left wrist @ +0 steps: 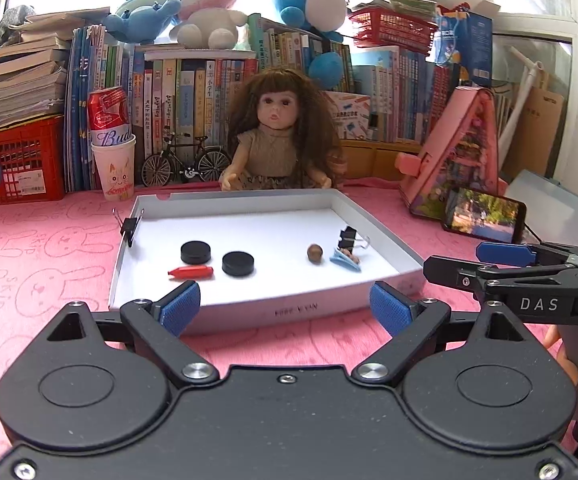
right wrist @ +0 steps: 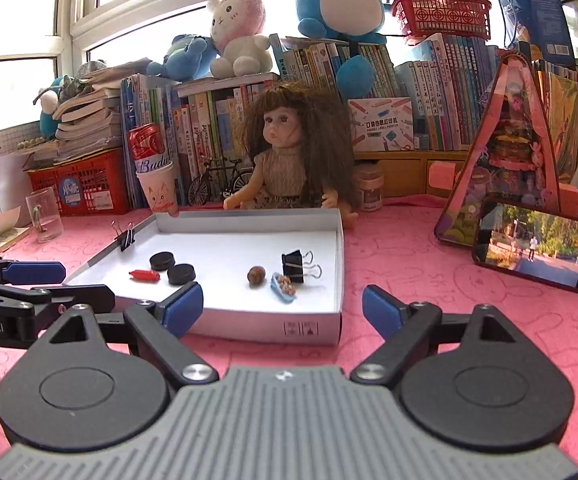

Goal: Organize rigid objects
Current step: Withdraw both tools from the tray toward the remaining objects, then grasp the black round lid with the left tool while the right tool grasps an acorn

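A shallow white box lid (left wrist: 385,232) (right wrist: 339,248) lies on the pink cloth. Inside it are two black discs (left wrist: 196,252) (left wrist: 238,263) (right wrist: 162,261) (right wrist: 181,273), a small red piece (left wrist: 191,272) (right wrist: 144,275), a brown nut (left wrist: 315,253) (right wrist: 256,275), a small blue figure (left wrist: 345,259) (right wrist: 283,286) and a black binder clip (left wrist: 349,238) (right wrist: 295,267). Another binder clip (left wrist: 130,227) (right wrist: 126,237) is clamped on the lid's left wall. My left gripper (left wrist: 285,310) stands open before the lid's near wall, empty. My right gripper (right wrist: 283,308) is open too, holding nothing, near the lid's front right corner.
A doll (left wrist: 279,136) (right wrist: 289,152) sits behind the lid. A paper cup with a red can (left wrist: 114,168) (right wrist: 157,188), a glass (right wrist: 45,220), a model bicycle (left wrist: 187,162), a pink triangular toy house (left wrist: 461,148) (right wrist: 505,152) and a propped phone (left wrist: 485,218) (right wrist: 535,250) stand around. Books fill the back.
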